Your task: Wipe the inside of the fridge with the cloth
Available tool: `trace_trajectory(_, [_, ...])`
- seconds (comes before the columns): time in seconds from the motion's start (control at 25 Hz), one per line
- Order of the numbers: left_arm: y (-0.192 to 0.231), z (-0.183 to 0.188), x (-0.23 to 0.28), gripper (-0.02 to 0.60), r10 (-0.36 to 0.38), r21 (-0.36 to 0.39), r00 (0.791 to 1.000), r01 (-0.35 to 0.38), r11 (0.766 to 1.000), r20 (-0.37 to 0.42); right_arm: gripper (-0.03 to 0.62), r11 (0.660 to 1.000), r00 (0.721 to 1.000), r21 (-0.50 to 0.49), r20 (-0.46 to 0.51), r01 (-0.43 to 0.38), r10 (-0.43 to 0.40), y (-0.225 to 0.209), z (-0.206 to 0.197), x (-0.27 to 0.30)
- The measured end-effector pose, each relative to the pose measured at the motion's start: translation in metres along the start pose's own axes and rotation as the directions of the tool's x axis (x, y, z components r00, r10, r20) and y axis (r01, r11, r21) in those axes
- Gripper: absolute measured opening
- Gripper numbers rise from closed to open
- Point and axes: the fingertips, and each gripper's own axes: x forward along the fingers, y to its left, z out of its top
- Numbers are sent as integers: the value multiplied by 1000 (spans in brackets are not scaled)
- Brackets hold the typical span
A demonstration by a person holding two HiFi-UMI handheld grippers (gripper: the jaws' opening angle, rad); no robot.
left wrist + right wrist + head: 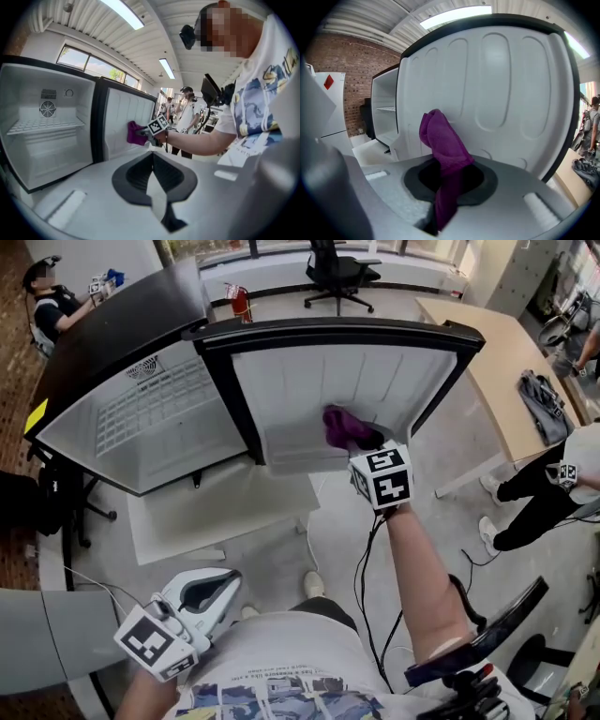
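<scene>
A small fridge stands open, its white compartment [150,413] with a wire shelf on the left and the door's ribbed inner panel [375,381] in the middle. My right gripper [362,440] is shut on a purple cloth [342,426] and presses it against the lower part of that door panel. In the right gripper view the cloth [443,145] rises out of the jaws of the right gripper [447,180] in front of the panel [501,93]. My left gripper [217,585] hangs low by my body, far from the fridge, jaws together and holding nothing. The left gripper view shows the compartment [42,136] and the cloth [136,133].
The fridge rests on a white slab [216,512]. A wooden table [497,362] with a bag [544,404] stands right of the door, with a person [544,484] beside it. An office chair [339,268] is behind; another person [52,301] sits far left. A cable [366,577] hangs from my right gripper.
</scene>
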Motion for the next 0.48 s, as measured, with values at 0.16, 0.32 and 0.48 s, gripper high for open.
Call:
trace_trajectory(0.16, [-6,5,17,6,-35,11,999,35,999,-2,52,999,999,10,-14,49,-49,-30,-11,-14])
trace_trajectory(0.32, [-14,9,34,6,-69,18,998,69,997,-6,52,995,994,17,-33,103,-102,-61,-24,-30])
trace_trajectory(0.48, [-21,14,48,6,-94,28,996,94,995,-10,52,988,988,25,-38,152,-151,-86,-31,-43])
